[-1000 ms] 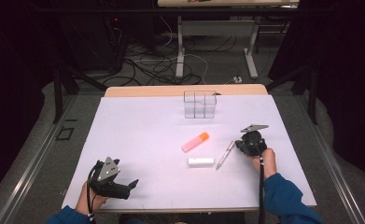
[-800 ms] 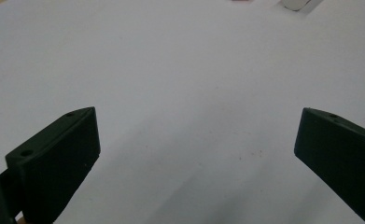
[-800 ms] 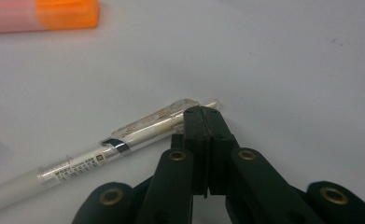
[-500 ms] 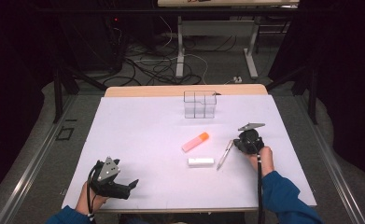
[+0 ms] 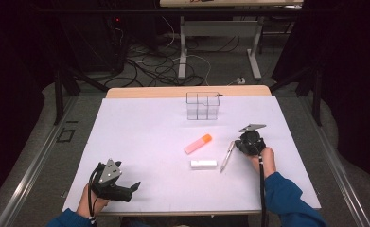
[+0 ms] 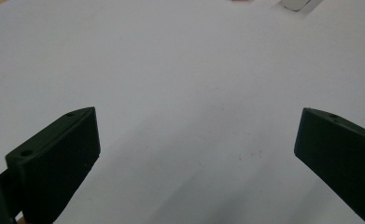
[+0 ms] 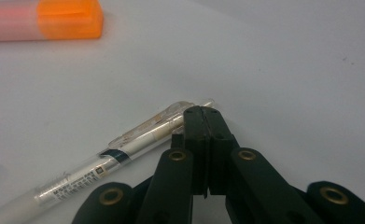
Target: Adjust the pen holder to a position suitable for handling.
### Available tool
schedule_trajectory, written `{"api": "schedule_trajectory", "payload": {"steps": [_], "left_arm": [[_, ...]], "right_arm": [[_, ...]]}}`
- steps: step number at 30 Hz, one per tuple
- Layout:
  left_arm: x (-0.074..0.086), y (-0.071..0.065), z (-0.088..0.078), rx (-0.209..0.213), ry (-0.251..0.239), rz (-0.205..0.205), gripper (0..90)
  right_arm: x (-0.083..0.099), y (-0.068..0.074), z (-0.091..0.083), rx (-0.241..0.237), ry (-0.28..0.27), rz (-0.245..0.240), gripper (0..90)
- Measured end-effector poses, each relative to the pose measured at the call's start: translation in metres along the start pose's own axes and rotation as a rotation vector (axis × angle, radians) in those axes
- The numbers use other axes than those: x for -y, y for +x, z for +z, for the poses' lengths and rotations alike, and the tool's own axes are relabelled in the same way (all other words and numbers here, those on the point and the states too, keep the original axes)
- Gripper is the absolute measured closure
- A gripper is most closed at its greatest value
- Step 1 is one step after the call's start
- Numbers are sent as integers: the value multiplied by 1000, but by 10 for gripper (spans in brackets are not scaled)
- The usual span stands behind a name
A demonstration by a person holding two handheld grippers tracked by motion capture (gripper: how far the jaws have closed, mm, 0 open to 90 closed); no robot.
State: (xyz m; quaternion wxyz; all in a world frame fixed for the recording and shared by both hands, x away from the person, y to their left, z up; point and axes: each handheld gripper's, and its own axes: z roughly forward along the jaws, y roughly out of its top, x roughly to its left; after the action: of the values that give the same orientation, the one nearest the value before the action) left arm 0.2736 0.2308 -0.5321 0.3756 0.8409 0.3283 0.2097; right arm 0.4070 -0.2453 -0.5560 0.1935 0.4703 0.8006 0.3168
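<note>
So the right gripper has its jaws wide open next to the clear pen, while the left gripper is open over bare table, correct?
Not quite. In the right gripper view the right gripper has its jaws shut, pressed together beside the clear pen. The left gripper is indeed open over the bare table.

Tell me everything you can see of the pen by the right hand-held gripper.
The pen is slim, with a white printed barrel, a clear clip end and a dark band between them. It looks like plastic. It lies flat on the white table, slanted, right of the white eraser-like block. The shut right hand-held gripper sits at its clip end, seemingly touching it, not clamping it.
</note>
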Motion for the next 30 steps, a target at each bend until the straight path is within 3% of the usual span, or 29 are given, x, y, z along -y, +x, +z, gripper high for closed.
{"api": "schedule_trajectory", "payload": {"steps": [30], "left_arm": [[-1, 0, 0, 2, 19, -6, 3]], "right_arm": [[-6, 7, 7, 5, -5, -53, 900]]}}
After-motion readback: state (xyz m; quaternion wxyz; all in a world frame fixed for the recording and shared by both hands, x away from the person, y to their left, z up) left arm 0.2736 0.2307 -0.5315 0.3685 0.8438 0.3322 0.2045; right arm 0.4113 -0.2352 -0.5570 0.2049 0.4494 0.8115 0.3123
